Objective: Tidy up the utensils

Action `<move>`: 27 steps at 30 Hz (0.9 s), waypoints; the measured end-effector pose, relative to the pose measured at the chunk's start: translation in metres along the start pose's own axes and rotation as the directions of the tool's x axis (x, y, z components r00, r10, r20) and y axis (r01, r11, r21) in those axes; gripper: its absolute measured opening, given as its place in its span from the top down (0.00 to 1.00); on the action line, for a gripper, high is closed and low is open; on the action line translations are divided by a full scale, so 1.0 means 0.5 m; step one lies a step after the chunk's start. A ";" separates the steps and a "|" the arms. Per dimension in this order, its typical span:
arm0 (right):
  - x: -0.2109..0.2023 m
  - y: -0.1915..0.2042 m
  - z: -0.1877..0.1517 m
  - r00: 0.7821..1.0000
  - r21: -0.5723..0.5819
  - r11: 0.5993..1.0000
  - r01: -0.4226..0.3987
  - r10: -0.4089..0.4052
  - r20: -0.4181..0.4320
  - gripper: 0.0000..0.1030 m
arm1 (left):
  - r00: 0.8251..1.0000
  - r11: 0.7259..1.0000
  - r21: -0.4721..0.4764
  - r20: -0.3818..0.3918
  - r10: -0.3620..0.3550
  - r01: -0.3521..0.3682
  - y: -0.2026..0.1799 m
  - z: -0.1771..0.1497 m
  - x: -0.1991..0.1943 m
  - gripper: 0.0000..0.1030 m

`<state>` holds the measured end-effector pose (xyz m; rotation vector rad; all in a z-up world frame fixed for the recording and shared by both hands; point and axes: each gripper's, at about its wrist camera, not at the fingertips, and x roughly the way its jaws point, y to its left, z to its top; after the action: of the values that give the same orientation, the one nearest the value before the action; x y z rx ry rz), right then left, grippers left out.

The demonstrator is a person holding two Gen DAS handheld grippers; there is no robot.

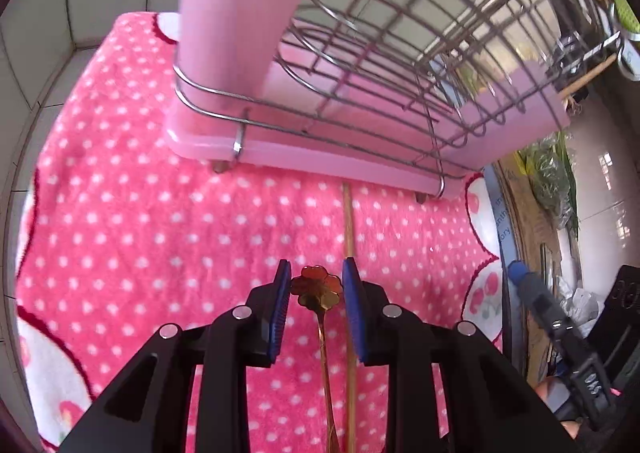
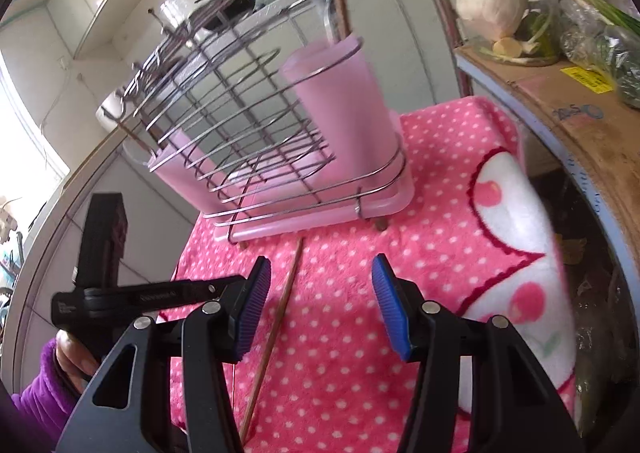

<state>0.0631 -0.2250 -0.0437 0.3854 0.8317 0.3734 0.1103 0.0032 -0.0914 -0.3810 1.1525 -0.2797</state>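
Observation:
A wire rack [image 1: 400,53] on a pink tray stands on the pink dotted towel [image 1: 140,213], with a pink utensil cup [image 2: 340,101] holding a few utensils. A gold spoon with a flower-shaped end [image 1: 318,289] and a wooden chopstick [image 1: 349,229] lie on the towel. My left gripper [image 1: 316,285] is open, its pads on either side of the spoon's flower end without closing on it. My right gripper [image 2: 320,293] is open and empty above the towel, right of the chopstick [image 2: 280,313].
White tiled wall runs behind and to the left. A cardboard-topped shelf [image 2: 580,113] at the right holds a cabbage [image 2: 492,1] and greens. The other hand-held gripper [image 2: 132,297] shows at the left of the right wrist view.

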 end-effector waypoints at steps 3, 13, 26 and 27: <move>0.049 0.023 0.004 0.997 -0.007 1.000 -0.015 0.014 -0.082 0.48 | 1.000 1.000 -0.016 0.031 0.001 -0.001 0.025 0.004 -0.034 0.75; 0.216 0.070 0.029 0.962 -0.005 0.998 0.056 -0.055 -0.267 0.77 | 0.987 1.000 0.010 0.163 -0.013 0.011 0.072 0.001 -0.142 0.75; 0.316 0.104 0.031 0.925 -0.105 0.977 0.187 -0.211 -0.316 0.93 | 0.974 0.999 0.010 0.222 -0.043 0.042 0.087 0.004 -0.171 0.75; 0.313 0.105 0.030 0.928 -0.105 0.977 0.184 -0.208 -0.309 0.93 | 0.973 0.999 0.011 0.226 -0.045 0.044 0.087 0.004 -0.173 0.75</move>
<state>0.1623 -0.1097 -0.1093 0.1701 1.1590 0.2822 0.0799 0.0778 -0.0375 -0.4230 0.9198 -0.2710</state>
